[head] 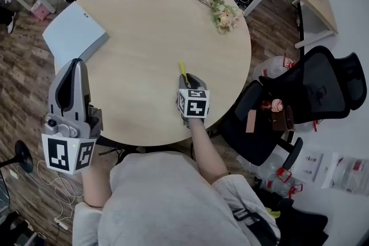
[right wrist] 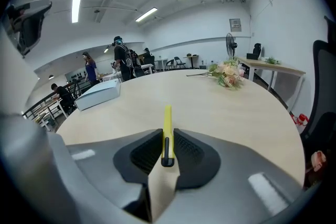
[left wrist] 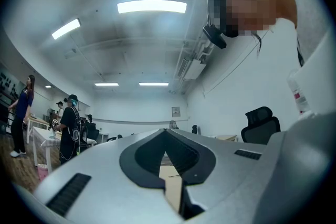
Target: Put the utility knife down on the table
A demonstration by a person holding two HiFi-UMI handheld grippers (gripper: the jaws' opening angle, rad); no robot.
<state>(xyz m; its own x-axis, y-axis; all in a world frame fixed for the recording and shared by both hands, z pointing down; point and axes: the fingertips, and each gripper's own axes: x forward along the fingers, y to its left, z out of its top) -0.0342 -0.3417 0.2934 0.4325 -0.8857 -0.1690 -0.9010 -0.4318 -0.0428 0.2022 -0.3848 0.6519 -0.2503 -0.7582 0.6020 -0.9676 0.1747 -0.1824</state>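
A slim yellow utility knife [head: 182, 68] sticks out forward from my right gripper [head: 185, 79], which hovers over the near part of the round wooden table [head: 150, 37]. In the right gripper view the knife [right wrist: 167, 118] lies clamped between the two dark pads, with its black end nearest the camera, and the right gripper [right wrist: 167, 132] is shut on it. My left gripper [head: 75, 62] is held off the table's left edge. In the left gripper view its jaws meet at the tip with nothing between them [left wrist: 166, 132].
A pale blue flat box [head: 75, 31] sits at the table's left rim, and a bunch of dried flowers [head: 223, 13] lies at the far right. A black office chair [head: 314, 89] stands right of the table. People stand in the background of the right gripper view [right wrist: 122, 60].
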